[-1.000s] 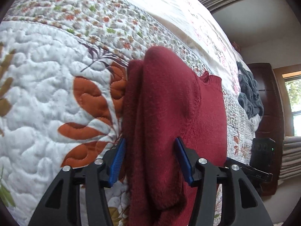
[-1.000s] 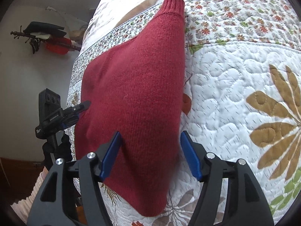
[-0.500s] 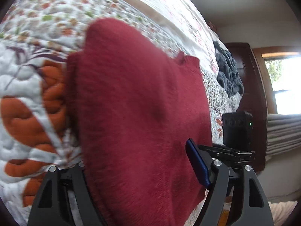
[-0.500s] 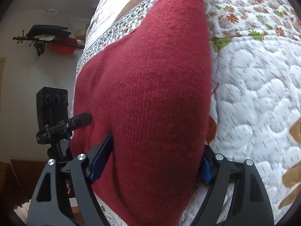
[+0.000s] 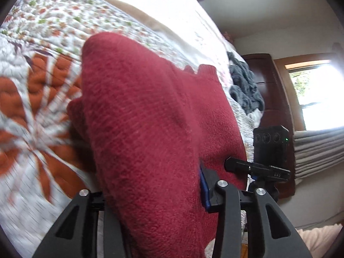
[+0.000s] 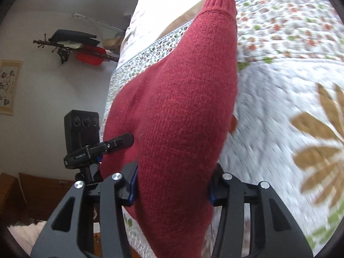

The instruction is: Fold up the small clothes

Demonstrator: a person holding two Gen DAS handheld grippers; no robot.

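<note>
Left jaws: the left gripper is clamped on a thick bunch of the red sweater; its left pad is buried under the knit, only the right blue pad peeks out.
Right jaws: the right gripper is clamped on the red sweater too; both blue pads show only as thin edges at the sides of the bunched cloth.
Sweater, where: one red sweater, its near end held up off the bed by both grippers, the rest trailing down onto the quilt. From the right wrist one ribbed cuff points away over the quilt; from the left wrist a ribbed edge shows at the far side.
Hard to make out: the sweater's near hem is cut off below both views, and how many layers sit in each grip I cannot tell. The quilt's leaf patterns are smeared by motion blur.
Other gripper seen: each view catches the opposite tool's black finger and camera box, beside the sweater.
Further out: one grey knitted heap lies on the bed beyond the sweater; one bright window at the right; one wall hanging and one rack of things on the left wall.
</note>
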